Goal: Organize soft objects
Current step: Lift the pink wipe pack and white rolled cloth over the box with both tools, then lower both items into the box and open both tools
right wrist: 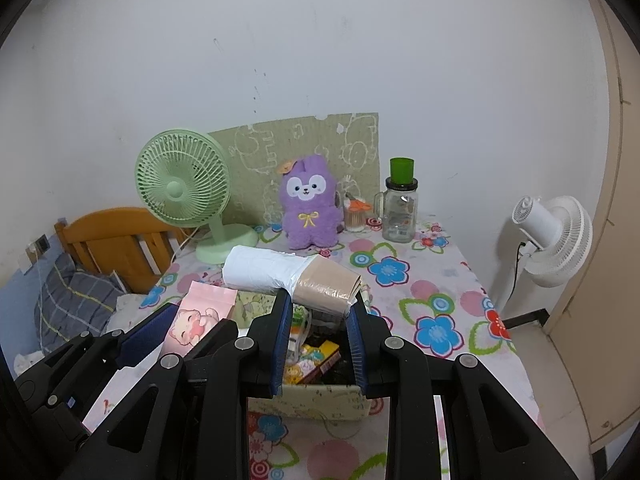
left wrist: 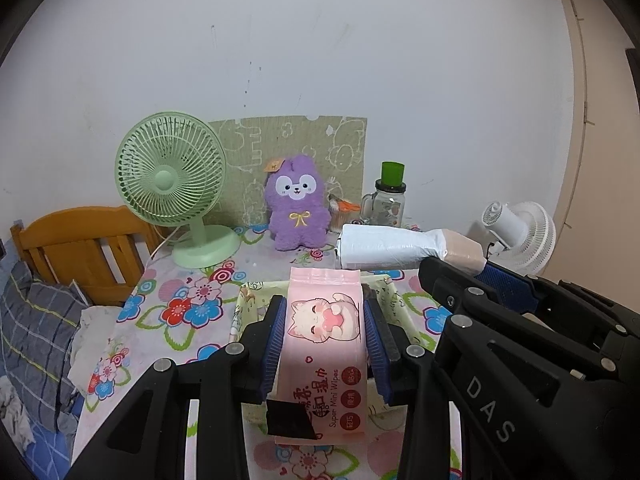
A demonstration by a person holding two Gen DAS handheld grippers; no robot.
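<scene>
A: What does the left gripper (left wrist: 325, 334) hold?

B: Its blue pads (left wrist: 276, 344) are closed on a pink pack of wet wipes (left wrist: 323, 344) printed with a cat, low in the middle of the left wrist frame, above a pale green fabric box (left wrist: 404, 312) on the flowered tablecloth (left wrist: 176, 304).

A: And the right gripper (right wrist: 320, 334)?

B: It clamps a roll of bags (right wrist: 288, 276), white at one end and beige at the other, lying crosswise at the centre of the right wrist frame. The pads grip the beige end. Below it the box (right wrist: 324, 400) stands open with small packets inside.

A: What sits further back?

B: In the upper middle, a purple plush toy (right wrist: 308, 212) stands upright against a green patterned board (right wrist: 304, 148). A green desk fan (right wrist: 182, 188) is to its left, a glass jar (right wrist: 400, 210) with a green cap to its right. A white fan (right wrist: 554, 232) stands at the right edge, off the table.
</scene>
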